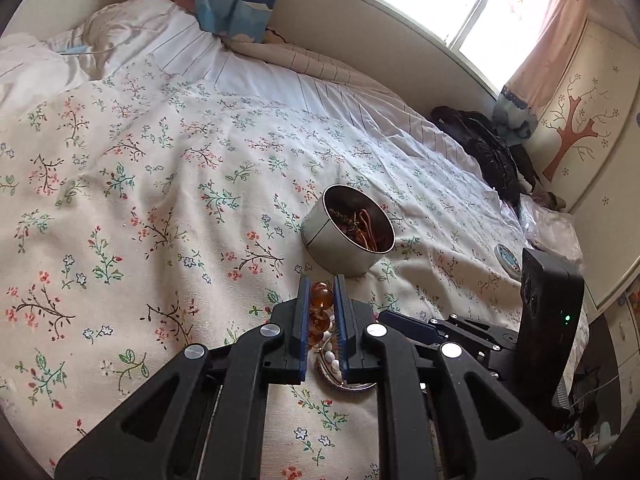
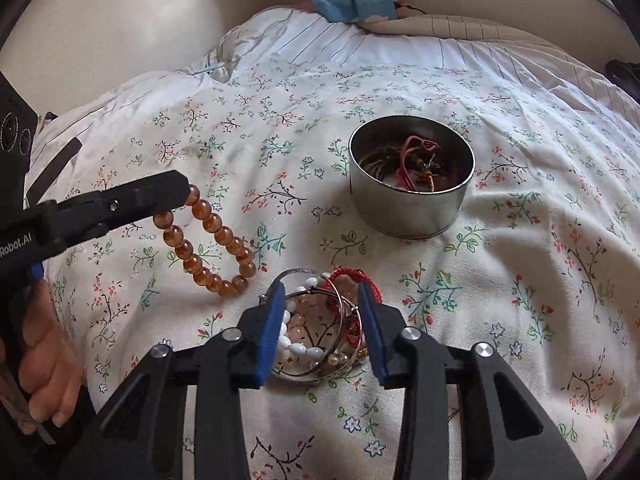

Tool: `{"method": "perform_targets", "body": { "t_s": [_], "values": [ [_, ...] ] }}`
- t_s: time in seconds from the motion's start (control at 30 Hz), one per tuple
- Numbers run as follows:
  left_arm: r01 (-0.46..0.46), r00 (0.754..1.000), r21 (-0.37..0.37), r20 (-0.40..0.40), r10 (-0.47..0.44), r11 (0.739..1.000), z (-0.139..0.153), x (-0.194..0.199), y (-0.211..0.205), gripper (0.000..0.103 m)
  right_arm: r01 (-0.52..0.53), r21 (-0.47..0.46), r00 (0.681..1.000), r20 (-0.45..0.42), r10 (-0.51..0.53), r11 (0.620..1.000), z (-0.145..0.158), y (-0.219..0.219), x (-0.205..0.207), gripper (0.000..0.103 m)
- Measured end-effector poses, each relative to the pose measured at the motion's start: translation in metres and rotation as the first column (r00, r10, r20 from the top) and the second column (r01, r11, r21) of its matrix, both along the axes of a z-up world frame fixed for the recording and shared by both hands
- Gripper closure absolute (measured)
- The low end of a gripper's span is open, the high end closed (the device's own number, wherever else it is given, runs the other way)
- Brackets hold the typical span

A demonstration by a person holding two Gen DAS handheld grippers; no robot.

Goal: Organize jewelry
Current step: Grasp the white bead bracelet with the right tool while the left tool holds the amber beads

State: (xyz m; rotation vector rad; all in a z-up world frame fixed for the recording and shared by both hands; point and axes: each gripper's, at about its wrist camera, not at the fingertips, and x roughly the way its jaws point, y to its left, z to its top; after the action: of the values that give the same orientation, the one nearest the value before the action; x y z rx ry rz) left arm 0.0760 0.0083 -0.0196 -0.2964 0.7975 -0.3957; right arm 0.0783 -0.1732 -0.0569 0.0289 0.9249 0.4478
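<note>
Amber bead bracelet point(image 2: 208, 240) is clamped in your left gripper point(image 1: 322, 300); your right gripper point(image 2: 322, 320) straddles the jewelry pile point(image 2: 316, 332), pads apparently not pressing.

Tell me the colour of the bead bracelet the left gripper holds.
Translucent amber-brown bead bracelet, clearest in the right wrist view.

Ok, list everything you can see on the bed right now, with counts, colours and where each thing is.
Amber bead bracelet: one, orange-brown, hanging from the left hand-held gripper onto the bedspread.
Metal tin: one, silver, upright on the bedspread, red and brown cords inside.
Bangle pile: clear and thin metal bangles, white bead string, red woven bracelet, lying between the right fingers.
Floral bedspread: one, white with small flowers.
Pillow: one, blue patterned, at the headboard.
Left hand-held gripper: shut on the amber beads.
Right hand-held gripper: open around the pile.
Hand: holding the left handle.
</note>
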Motion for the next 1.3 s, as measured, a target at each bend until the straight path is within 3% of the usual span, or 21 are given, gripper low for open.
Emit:
{"method": "perform_targets", "body": {
  "t_s": [0.13, 0.23, 0.33, 0.6, 0.73, 0.8, 0.83, 0.9, 1.0, 1.17, 1.3],
  "values": [
    [0.013, 1.000, 0.025, -0.019, -0.012, 1.000, -0.005, 0.002, -0.004, 0.092, -0.023, -0.042, 0.999, -0.030, 0.022, 0.999, -0.010, 0.007, 0.009, 0.080],
    [0.023, 0.999, 0.041, -0.031, -0.022, 0.999, -0.008, 0.003, -0.008, 0.092, -0.011, -0.044, 0.999, -0.031, 0.009, 0.999, -0.009, 0.003, 0.009, 0.092],
    [0.030, 0.999, 0.055, -0.037, -0.028, 0.998, -0.010, 0.004, -0.011, 0.092, 0.005, -0.030, 1.000, -0.024, -0.006, 1.000, -0.005, -0.003, 0.004, 0.096],
    [0.014, 0.999, 0.047, -0.050, -0.012, 0.999, -0.012, 0.006, -0.007, 0.092, 0.050, 0.034, 0.999, 0.010, -0.050, 0.998, 0.010, -0.017, -0.008, 0.098],
    [0.013, 0.998, 0.050, -0.057, -0.011, 0.999, -0.014, 0.007, -0.007, 0.092, 0.080, 0.070, 0.997, -0.013, -0.079, 0.994, 0.008, -0.026, -0.008, 0.098],
    [0.014, 0.998, 0.051, -0.059, -0.011, 0.999, -0.014, 0.008, -0.007, 0.092, 0.075, 0.077, 0.997, -0.017, -0.073, 0.994, 0.007, -0.025, -0.004, 0.091],
    [0.015, 0.998, 0.050, -0.059, -0.012, 0.999, -0.014, 0.008, -0.007, 0.092, 0.063, 0.079, 0.998, -0.016, -0.062, 0.995, 0.006, -0.022, -0.003, 0.077],
    [0.015, 0.998, 0.048, -0.061, -0.012, 0.999, -0.015, 0.008, -0.007, 0.092, 0.041, 0.071, 0.999, -0.013, -0.041, 0.997, 0.005, -0.016, 0.000, 0.065],
    [0.017, 0.998, 0.047, -0.059, -0.014, 0.999, -0.015, 0.008, -0.008, 0.092, 0.016, 0.052, 0.999, -0.032, -0.015, 0.999, -0.001, -0.007, 0.006, 0.065],
    [0.022, 0.998, 0.051, -0.061, -0.019, 0.998, -0.015, 0.009, -0.009, 0.092, 0.005, -0.040, 0.998, -0.062, -0.007, 0.999, -0.016, 0.004, 0.015, 0.079],
    [0.025, 0.998, 0.050, -0.064, -0.022, 0.998, -0.016, 0.009, -0.009, 0.092, 0.035, 0.009, 0.998, -0.043, -0.034, 0.999, -0.007, -0.009, 0.008, 0.098]
  ]
}}
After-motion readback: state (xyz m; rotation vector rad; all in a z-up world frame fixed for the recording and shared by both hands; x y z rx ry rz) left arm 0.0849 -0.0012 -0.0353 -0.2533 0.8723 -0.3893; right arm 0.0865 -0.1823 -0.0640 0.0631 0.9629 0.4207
